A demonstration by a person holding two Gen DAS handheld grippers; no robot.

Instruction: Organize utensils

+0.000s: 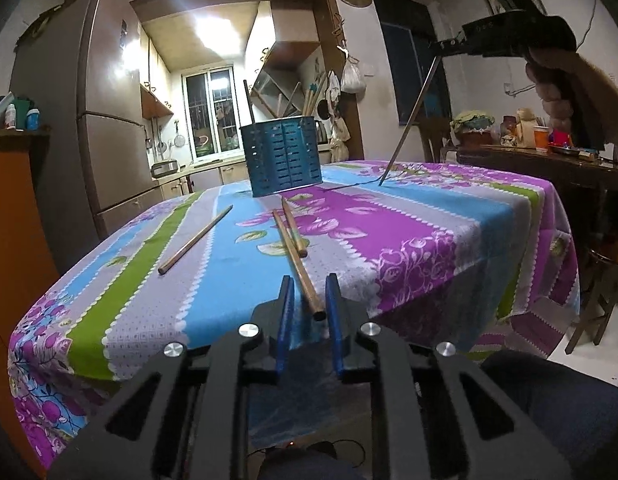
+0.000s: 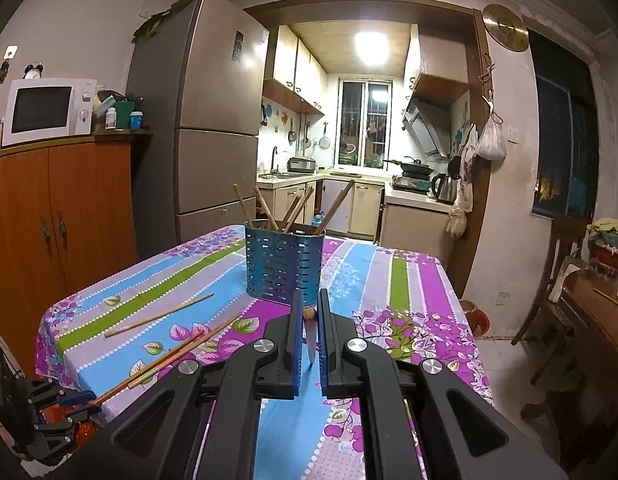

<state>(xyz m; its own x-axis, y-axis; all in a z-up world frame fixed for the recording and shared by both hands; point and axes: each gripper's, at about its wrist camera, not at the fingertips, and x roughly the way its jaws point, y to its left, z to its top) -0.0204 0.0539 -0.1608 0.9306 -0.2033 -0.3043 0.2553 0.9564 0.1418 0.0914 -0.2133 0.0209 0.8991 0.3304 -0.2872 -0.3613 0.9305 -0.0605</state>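
Observation:
A blue perforated utensil holder [image 1: 283, 158] stands on the table and holds several wooden chopsticks [image 2: 293, 208]. Three wooden chopsticks lie loose on the cloth: one at the left [image 1: 195, 240], a short one [image 1: 295, 228], and a long one [image 1: 297, 266] whose near end lies between the open fingers of my left gripper [image 1: 309, 300]. My right gripper [image 2: 309, 312] is shut on one chopstick [image 2: 310, 336]. In the left wrist view the right gripper [image 1: 445, 46] holds that chopstick [image 1: 409, 116] steeply, its tip at the cloth right of the holder.
The table wears a striped floral cloth [image 1: 409, 232]. A fridge [image 2: 213, 120] and an orange cabinet [image 2: 61, 220] with a microwave stand at the left. A dark wooden side table [image 1: 549, 164] with clutter and a chair [image 2: 549, 280] stand at the right.

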